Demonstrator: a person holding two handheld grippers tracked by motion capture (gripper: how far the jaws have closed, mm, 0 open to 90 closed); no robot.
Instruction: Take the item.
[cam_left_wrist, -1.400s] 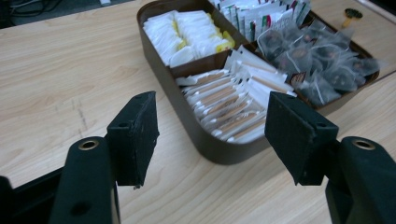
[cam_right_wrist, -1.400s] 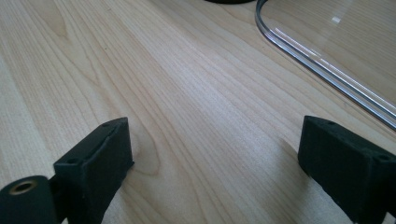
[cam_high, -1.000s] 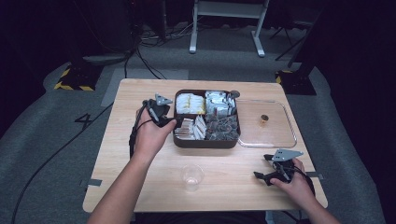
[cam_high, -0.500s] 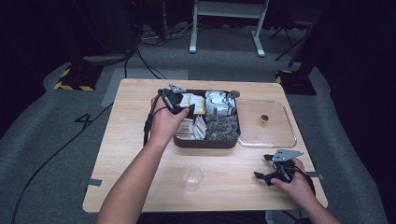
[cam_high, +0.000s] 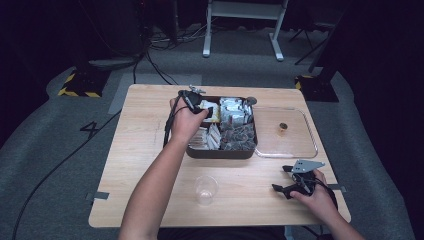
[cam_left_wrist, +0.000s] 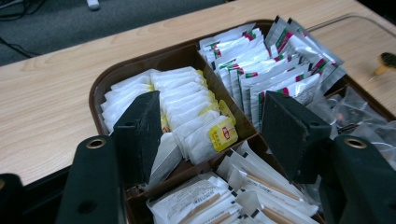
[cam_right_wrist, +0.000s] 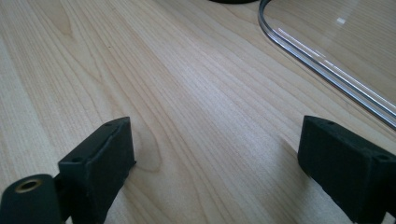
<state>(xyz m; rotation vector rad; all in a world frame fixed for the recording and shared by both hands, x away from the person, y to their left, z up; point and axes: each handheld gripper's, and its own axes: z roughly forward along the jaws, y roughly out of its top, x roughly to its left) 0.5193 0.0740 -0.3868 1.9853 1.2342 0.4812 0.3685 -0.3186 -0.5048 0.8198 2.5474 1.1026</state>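
tea bags (cam_left_wrist: 187, 112) sat in the brown tray's (cam_left_wrist: 140, 60) back-left compartment | left gripper (cam_left_wrist: 210, 135) hovered right over them, jaws apart and just been closing, nothing pinched | right gripper (cam_high: 295, 181) wide apart on the table (cam_high: 150, 150)

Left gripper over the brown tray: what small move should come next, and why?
Probably a short dip toward the tea bags, then a close on one. The left gripper hangs over the brown tray with its jaws apart either side of the yellow-tagged bags, pressing on none; they have just been closing a little. The right gripper rests open on the table.
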